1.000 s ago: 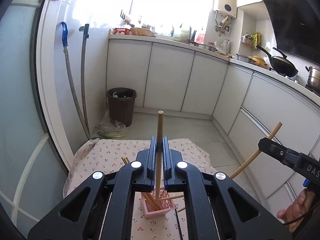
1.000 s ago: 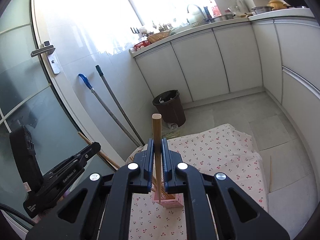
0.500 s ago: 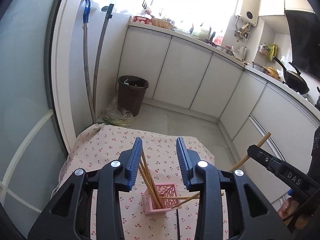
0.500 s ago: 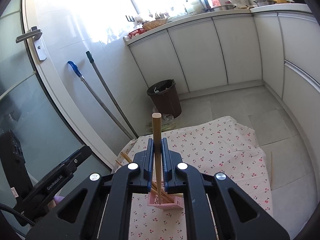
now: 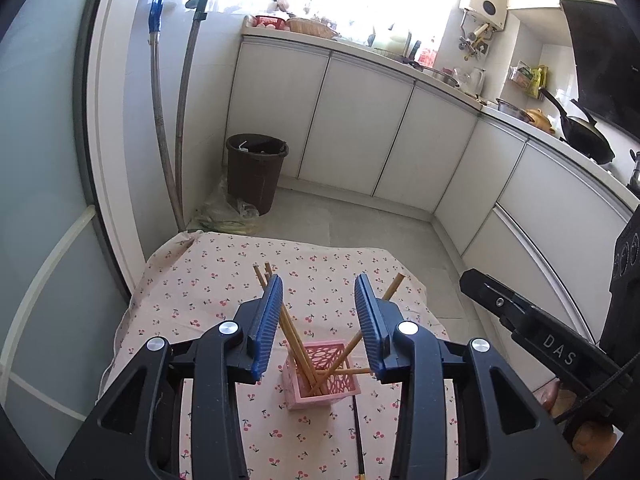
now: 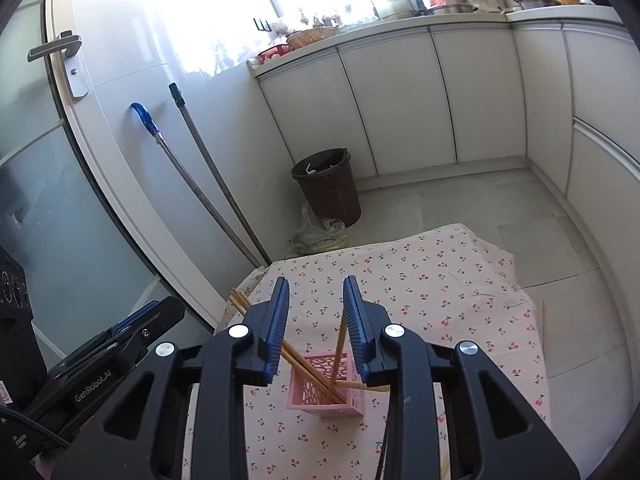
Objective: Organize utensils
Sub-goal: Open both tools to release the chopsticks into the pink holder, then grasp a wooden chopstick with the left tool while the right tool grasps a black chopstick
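1. The pink holder [image 5: 322, 376] is seen standing on the cherry-print cloth [image 5: 208, 280], with wooden chopsticks [image 5: 296, 340] leaning inside it.
2. Above the holder, the left gripper [image 5: 319, 322] and right gripper [image 6: 316, 326] are both opening, and nothing is pinched between their pads.
3. The release step is judged to be in hand; a dark chopstick [image 5: 358, 432] lying just beside the holder probably needs collecting next.
4. Beyond the holder, a brown bin [image 5: 256, 172] and white cabinets [image 5: 360, 128] are seen.

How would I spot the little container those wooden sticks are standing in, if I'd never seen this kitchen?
Find the table under the cherry-print cloth, in the middle of the kitchen floor. Near its front edge stands a small square pink basket with lattice-cut walls and several wooden chopsticks leaning out of it. It is the only pink, upright thing on the cloth; the dark chopstick beside it lies flat.
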A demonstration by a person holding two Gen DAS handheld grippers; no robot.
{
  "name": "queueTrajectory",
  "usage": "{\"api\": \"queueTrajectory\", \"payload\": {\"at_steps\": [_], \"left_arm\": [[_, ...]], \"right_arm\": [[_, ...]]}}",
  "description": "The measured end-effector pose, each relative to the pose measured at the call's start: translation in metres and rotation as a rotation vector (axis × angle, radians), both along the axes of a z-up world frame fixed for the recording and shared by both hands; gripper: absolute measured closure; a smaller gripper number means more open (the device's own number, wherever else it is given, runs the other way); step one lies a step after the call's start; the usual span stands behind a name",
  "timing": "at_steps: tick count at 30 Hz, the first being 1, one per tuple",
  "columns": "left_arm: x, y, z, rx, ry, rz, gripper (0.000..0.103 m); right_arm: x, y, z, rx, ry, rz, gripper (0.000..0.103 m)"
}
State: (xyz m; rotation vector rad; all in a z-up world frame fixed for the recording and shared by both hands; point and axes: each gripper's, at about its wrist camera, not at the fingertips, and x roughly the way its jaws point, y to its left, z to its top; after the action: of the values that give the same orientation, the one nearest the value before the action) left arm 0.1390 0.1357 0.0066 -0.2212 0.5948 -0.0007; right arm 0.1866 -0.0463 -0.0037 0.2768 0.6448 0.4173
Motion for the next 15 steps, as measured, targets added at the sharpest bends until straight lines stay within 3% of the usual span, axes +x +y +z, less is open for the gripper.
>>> {"api": "queueTrajectory", "payload": {"at_steps": [4, 12, 14, 15], "left_arm": [[-0.005, -0.014, -0.005, 0.022, 0.021, -0.027, 0.052], [-0.010, -0.042, -0.022, 0.100, 0.085, -0.065, 0.045], [-0.011, -0.048, -0.029, 0.115, 0.106, -0.073, 0.042], [-0.012, -0.050, -0.033, 0.119, 0.118, -0.077, 0.038]], "right_arm": [[-0.010, -0.007, -0.006, -0.067, 0.017, -0.021, 0.065], [-0.028, -0.030, -0.030, -0.157, 0.068, -0.081, 0.052], [-0.032, -0.039, -0.035, -0.171, 0.079, -0.106, 0.048], [-0.034, -0.045, -0.038, -0.173, 0.087, -0.119, 0.040]]}}
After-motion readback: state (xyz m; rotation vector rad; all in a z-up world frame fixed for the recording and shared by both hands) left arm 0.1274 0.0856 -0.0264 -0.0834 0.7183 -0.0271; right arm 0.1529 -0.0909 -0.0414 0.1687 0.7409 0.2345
